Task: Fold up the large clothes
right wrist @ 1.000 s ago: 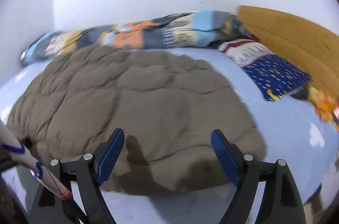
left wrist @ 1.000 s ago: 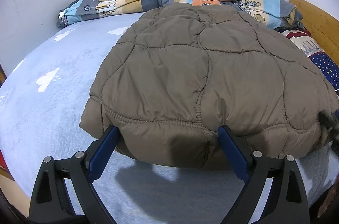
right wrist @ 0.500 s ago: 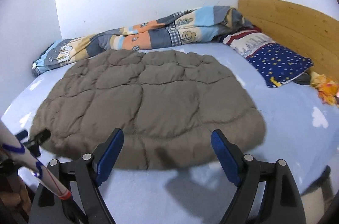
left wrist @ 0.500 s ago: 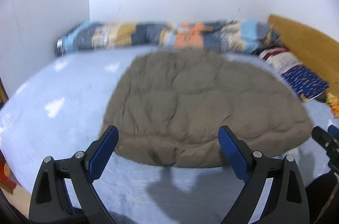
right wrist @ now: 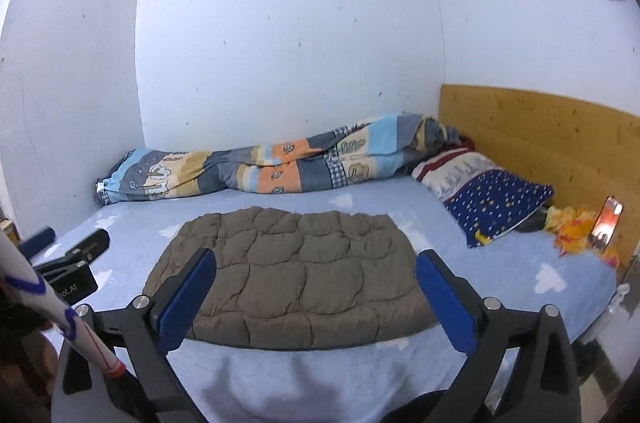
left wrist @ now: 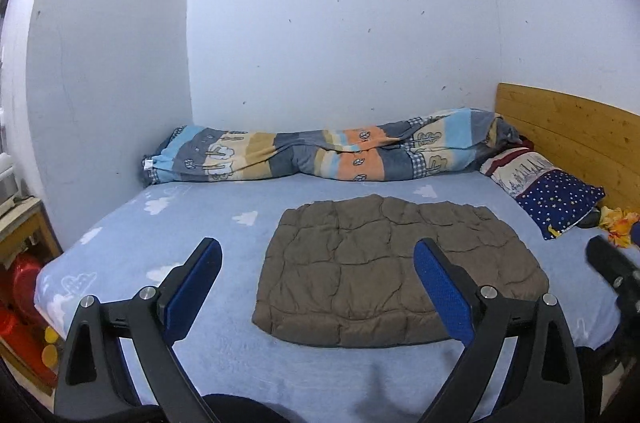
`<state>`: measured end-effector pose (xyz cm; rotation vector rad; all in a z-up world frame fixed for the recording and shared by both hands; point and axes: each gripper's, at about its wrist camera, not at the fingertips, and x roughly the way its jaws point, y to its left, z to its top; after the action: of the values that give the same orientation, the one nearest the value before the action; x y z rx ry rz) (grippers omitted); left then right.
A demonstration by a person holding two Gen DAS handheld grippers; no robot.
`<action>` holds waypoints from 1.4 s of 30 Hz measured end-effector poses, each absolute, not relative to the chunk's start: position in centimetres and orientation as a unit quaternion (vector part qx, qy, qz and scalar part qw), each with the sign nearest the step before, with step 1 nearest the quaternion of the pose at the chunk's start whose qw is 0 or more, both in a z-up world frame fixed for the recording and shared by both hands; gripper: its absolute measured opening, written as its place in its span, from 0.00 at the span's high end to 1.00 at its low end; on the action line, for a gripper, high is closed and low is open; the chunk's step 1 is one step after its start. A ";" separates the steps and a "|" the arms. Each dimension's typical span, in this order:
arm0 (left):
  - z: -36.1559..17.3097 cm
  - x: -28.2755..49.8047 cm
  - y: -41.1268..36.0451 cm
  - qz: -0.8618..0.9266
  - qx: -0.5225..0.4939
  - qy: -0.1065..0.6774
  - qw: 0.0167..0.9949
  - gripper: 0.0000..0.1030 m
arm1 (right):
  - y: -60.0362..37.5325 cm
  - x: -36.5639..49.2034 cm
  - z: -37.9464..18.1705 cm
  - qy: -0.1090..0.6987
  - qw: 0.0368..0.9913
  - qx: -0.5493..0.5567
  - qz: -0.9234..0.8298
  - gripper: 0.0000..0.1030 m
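We're looking at a bed with a light blue sheet printed with white clouds, pushed into a corner of white walls. A wooden headboard runs along the right side. A rolled patchwork duvet in blue, grey, orange and beige lies along the far wall. A navy star-print pillow sits against the headboard, with orange-yellow fabric just beside it and a phone propped against the wood. Left of the bed we see a wooden side table and red plastic items below it.

The brown quilted jacket lies folded flat, a rough rectangle mid-bed, toward the near edge, nothing on it, well apart from duvet and pillow.

Left gripper: held above and back from the near edge of the bed, angled down slightly, blue pads spread wide, nothing between them, not touching the jacket. Right gripper: same stance from the right, jaws just opened further and now fully apart, empty, clear of the jacket. Each shows at the edge of the other's view. A white rod with blue and red marks crosses the lower left of the right wrist view; we can't tell what it is.
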<state>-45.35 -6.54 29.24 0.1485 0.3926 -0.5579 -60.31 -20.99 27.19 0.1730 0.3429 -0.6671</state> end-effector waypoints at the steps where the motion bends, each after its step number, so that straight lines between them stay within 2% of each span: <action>1: 29.1 -45.7 -6.5 -0.267 0.075 0.194 0.941 0.06 | -20.7 -60.1 27.0 0.169 0.929 0.084 -0.320 0.01; 9: 27.8 -45.1 -6.4 -0.247 0.077 0.231 0.938 0.06 | -20.2 -59.0 25.8 0.182 0.930 0.081 -0.308 0.01; 14: 27.4 -45.3 -6.4 -0.217 0.091 0.212 0.949 0.06 | -20.1 -58.3 25.1 0.191 0.930 0.075 -0.306 0.01; 25: 24.9 -44.2 -7.7 -0.223 0.117 0.259 0.932 0.06 | -20.5 -57.1 23.7 0.214 0.926 0.077 -0.303 0.01; 42: 23.9 -43.7 -8.2 -0.216 0.136 0.271 0.928 0.06 | -20.8 -56.3 22.8 0.228 0.921 0.082 -0.304 0.01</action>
<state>-43.68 -8.24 23.86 0.2777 0.5552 -0.4423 -56.28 -20.76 22.82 0.1692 0.4691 -0.6239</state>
